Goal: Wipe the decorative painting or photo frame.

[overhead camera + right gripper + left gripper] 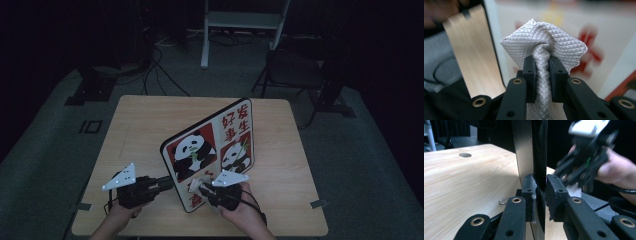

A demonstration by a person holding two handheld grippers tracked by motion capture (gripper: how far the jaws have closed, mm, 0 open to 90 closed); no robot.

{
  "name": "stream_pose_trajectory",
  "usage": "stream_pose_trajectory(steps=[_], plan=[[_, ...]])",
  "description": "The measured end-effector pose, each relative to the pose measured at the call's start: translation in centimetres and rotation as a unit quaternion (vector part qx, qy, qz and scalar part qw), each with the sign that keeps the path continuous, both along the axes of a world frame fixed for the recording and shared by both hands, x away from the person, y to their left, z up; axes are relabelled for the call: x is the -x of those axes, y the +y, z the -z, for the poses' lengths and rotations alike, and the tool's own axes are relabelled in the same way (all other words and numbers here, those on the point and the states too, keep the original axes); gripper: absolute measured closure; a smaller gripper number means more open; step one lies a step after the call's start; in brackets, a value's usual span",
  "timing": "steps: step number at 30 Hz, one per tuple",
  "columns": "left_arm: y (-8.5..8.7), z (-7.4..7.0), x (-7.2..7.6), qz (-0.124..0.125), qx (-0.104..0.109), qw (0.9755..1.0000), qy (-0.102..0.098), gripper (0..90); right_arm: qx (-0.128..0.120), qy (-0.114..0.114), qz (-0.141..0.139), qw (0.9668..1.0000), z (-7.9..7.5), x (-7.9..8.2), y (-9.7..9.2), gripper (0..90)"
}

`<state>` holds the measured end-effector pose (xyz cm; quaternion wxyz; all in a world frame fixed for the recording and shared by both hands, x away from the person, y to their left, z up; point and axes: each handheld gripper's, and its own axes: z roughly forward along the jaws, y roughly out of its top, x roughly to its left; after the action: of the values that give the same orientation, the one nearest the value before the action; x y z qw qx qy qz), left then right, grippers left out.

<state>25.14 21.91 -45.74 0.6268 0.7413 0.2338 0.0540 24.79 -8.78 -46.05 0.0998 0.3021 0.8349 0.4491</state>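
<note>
Panda-printed board (210, 150) held upright on edge, tilted, above the near middle of the wooden tabletop (145, 125); lower left edge clamped between the fingers of the left gripper (169, 183), seen edge-on between the pads in the left gripper view (537, 157). Bunched grey woven cloth (544, 47) pinched tight in the fingers of the right gripper (541, 72), pressed at the board's printed face near its lower corner (202, 187). Dark floor, chair (295, 70) and cables beyond

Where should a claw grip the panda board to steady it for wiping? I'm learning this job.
Grip the panda board at its thin lower-left edge, coming in level from the left, as the left claw does: the board stands tilted on edge, leaving its face free.
</note>
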Motion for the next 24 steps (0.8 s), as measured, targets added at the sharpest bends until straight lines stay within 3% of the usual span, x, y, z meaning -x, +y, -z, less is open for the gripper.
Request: stream_pose_trajectory(steps=[5, 6, 7, 13, 19, 24], plan=[[0.8, -0.5, 0.0, -0.007, 0.010, 0.9999, -0.008, 78.6, -0.057, -0.061, -0.004, 0.9965, -5.6, -0.1, 0.3, 77.5], [0.8, -0.5, 0.0, -0.007, 0.010, 0.9999, -0.008, 78.6, -0.057, -0.061, -0.004, 0.9965, -5.6, -0.1, 0.3, 77.5], [1.0, -0.5, -0.1, -0.006, 0.012, 0.9999, -0.006, 78.6, -0.079, -0.083, -0.010, 0.9934, -7.6, -0.2, 0.6, 77.5], [1.5, -0.2, -0.3, -0.024, 0.014, 0.9996, -0.006, 78.6, -0.113, -0.135, -0.022, 0.9841, -12.4, -0.6, 2.0, 77.5], [1.2, 0.2, -1.3, -0.055, -0.010, 0.9984, 0.010, 78.5, -0.118, -0.146, -0.030, 0.9818, -14.1, -1.6, 3.9, 77.5], [0.5, 0.2, -1.9, -0.050, -0.020, 0.9985, 0.011, 78.5, -0.112, -0.143, -0.032, 0.9827, -13.9, -2.1, 4.8, 77.4]])
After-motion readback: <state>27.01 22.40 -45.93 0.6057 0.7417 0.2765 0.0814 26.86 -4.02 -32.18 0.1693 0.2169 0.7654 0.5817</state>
